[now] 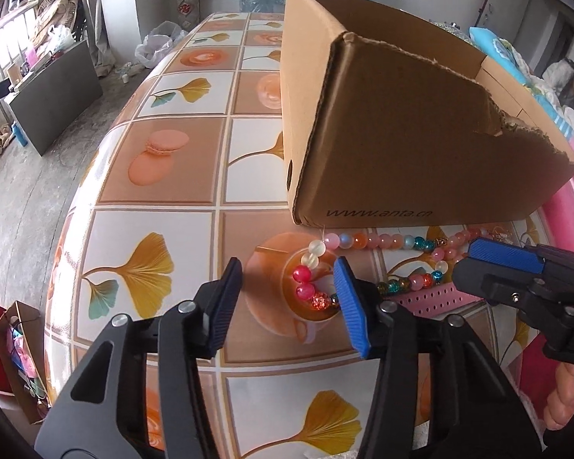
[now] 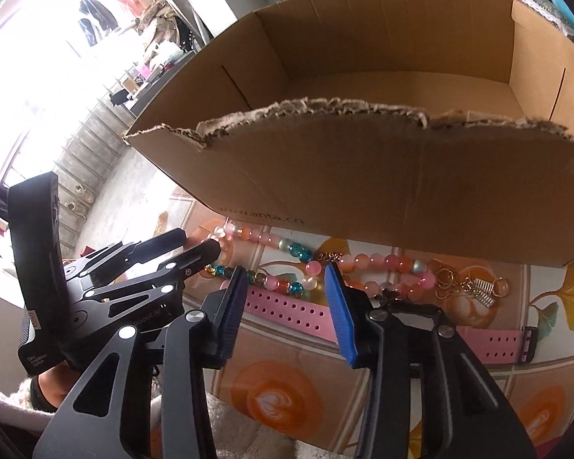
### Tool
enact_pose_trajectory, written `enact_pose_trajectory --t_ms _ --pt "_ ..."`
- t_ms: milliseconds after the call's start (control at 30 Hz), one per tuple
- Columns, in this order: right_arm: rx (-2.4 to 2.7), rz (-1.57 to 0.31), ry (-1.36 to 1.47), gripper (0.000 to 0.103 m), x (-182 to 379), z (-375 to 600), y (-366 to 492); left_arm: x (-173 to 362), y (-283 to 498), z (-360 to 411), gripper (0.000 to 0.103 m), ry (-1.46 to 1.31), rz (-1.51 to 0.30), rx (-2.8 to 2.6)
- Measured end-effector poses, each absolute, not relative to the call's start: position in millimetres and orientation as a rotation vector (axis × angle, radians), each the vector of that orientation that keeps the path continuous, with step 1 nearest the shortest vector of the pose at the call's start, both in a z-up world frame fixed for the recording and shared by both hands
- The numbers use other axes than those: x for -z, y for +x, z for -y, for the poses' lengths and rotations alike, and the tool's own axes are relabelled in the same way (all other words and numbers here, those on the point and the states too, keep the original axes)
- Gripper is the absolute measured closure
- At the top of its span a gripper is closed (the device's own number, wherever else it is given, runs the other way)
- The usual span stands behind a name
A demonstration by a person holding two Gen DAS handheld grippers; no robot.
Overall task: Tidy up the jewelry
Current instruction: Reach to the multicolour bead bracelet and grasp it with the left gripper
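with both the left gripper (image 1: 289, 302) and right gripper (image 2: 285, 311) spread wide and holding nothing, each should lower squarely over the bead necklace (image 2: 367, 264), pinch 1 bead firmly and lift together into the box (image 2: 401, 76).

You can read "www.anta.cn" printed along the lower edge of the cardboard box (image 1: 401, 145), at centre frame in the left wrist view and centre left in the right wrist view (image 2: 363, 183). Small print on the left tongs' body (image 2: 38, 287) at lower left is too blurred to read.
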State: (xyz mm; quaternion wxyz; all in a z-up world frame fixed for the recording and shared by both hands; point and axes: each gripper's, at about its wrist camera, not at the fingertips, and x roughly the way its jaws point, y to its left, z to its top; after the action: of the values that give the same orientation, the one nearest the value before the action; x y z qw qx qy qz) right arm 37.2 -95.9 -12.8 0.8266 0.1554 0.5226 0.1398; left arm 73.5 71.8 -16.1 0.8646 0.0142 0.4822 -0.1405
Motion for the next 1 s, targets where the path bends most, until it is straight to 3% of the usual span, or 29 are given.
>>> enact_pose_trajectory --t_ms 100,400,500,800,900,1000 --pt "-0.280 -1.125 0.335 0.069 17 92 43 17 76 -69 0.066 0.042 -1.005 0.310" --pt "-0.202 -1.159 0.273 0.084 19 78 57 17 74 -72 0.074 0.044 -1.008 0.339" --pt "-0.205 -1.166 0.249 0.090 15 71 65 17 75 -74 0.074 0.022 -1.012 0.344" --pt "-0.196 -1.116 0.129 0.093 9 35 70 19 77 -55 0.074 0.132 -0.987 0.321" --pt "-0.209 -1.114 0.151 0.093 7 30 73 18 78 -54 0.095 0.122 -0.986 0.318" --pt "-0.226 -1.112 0.197 0.093 9 41 73 17 79 -58 0.095 0.077 -1.000 0.324"
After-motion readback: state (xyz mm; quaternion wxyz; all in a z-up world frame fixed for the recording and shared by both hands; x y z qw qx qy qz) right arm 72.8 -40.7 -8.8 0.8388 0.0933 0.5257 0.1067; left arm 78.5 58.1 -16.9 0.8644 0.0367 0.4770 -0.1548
